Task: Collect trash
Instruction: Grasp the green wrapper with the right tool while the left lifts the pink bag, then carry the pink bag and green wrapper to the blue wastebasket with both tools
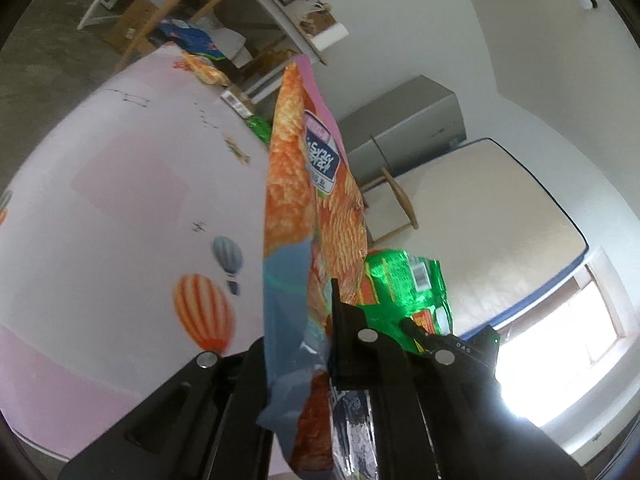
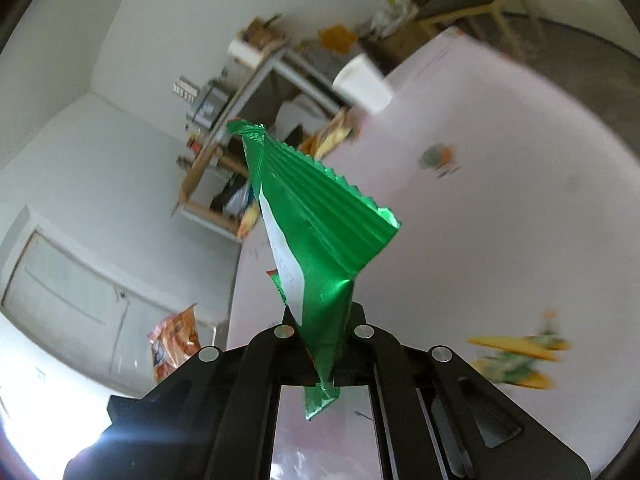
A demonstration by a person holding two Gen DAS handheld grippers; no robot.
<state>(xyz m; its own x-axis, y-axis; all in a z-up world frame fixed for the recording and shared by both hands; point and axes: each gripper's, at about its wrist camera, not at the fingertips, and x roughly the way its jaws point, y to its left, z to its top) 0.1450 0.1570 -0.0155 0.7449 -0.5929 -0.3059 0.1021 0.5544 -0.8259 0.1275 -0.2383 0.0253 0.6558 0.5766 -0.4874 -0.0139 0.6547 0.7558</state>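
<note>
My left gripper point(image 1: 316, 344) is shut on an orange chip bag point(image 1: 304, 184) and holds it up above the pink tablecloth point(image 1: 120, 184). My right gripper point(image 2: 322, 332) is shut on a green foil wrapper point(image 2: 320, 224), lifted off the table. The green wrapper and the right gripper also show in the left wrist view point(image 1: 404, 284), just right of the chip bag. The chip bag shows small in the right wrist view point(image 2: 176, 340) at lower left. More wrappers lie at the table's far end: an orange one point(image 1: 206, 68) and a small green one point(image 1: 258, 126).
A white cup point(image 2: 362, 84) stands at the far table edge. A yellow-orange wrapper point(image 2: 332, 136) lies near it. Wooden shelving point(image 1: 256, 4) with boxes and a grey cabinet point(image 1: 404, 136) stand beyond the table. A bright window point(image 1: 560, 344) is at right.
</note>
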